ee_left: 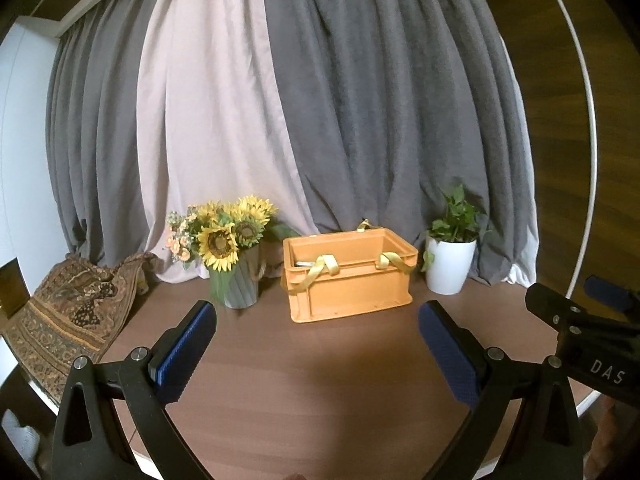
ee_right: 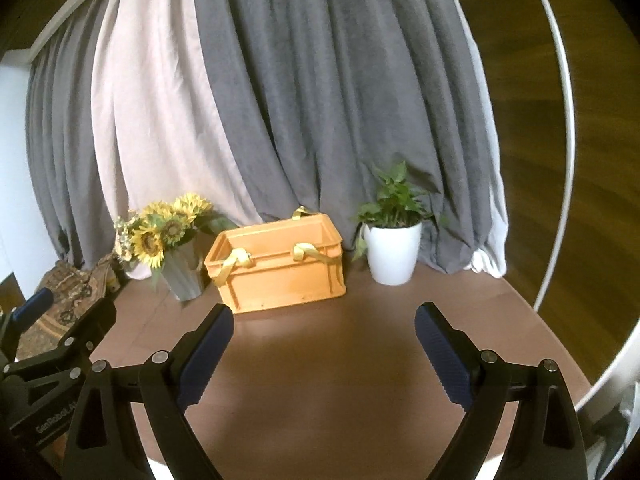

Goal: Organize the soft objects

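Observation:
An orange plastic crate [ee_left: 352, 292] stands on the brown table toward the back, also in the right wrist view [ee_right: 280, 276]. Yellow fabric straps [ee_left: 320, 270] hang over its front rim [ee_right: 236, 262]; the rest of what lies inside is mostly hidden. A patterned brown cloth [ee_left: 68, 320] lies heaped at the table's left edge, also in the right wrist view [ee_right: 68, 296]. My left gripper [ee_left: 318, 320] is open and empty, in front of the crate. My right gripper [ee_right: 324, 320] is open and empty, in front of the crate and to its right.
A grey vase of sunflowers [ee_left: 236, 252] stands left of the crate, a white potted plant [ee_left: 450, 264] to its right. Grey and pale curtains [ee_left: 320, 100] hang behind. The round table [ee_left: 320, 380] ends close on both sides. The right gripper's body [ee_left: 592, 332] shows at right.

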Demonstrator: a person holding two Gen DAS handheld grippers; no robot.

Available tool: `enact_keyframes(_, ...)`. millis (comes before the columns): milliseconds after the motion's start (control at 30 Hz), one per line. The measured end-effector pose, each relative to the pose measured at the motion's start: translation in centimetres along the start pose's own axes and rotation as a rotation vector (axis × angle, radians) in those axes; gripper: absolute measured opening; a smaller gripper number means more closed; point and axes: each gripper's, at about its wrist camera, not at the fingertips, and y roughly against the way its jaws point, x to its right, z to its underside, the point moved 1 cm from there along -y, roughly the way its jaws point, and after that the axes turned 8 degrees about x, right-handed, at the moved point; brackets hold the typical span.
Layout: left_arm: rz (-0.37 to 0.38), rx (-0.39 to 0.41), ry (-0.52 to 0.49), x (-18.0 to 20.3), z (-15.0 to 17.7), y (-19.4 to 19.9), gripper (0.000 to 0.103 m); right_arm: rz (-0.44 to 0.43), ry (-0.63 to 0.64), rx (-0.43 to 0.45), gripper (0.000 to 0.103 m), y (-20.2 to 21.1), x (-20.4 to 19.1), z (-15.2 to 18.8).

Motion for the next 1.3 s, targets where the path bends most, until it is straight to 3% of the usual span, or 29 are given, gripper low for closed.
enact_keyframes(467, 0.018, -0.002, 0.005, 1.1, 0.7, 4.8, 0.103, 0.017, 0.013, 0.019, 0.093, 5.3, 1.0, 1.3)
enact_keyframes(1300, -0.003, 0.042, -0.018, 1.9, 0.6, 7.5, 0.103, 0.021, 0.017, 0.032, 0.094, 7.7, 2.2, 1.1)
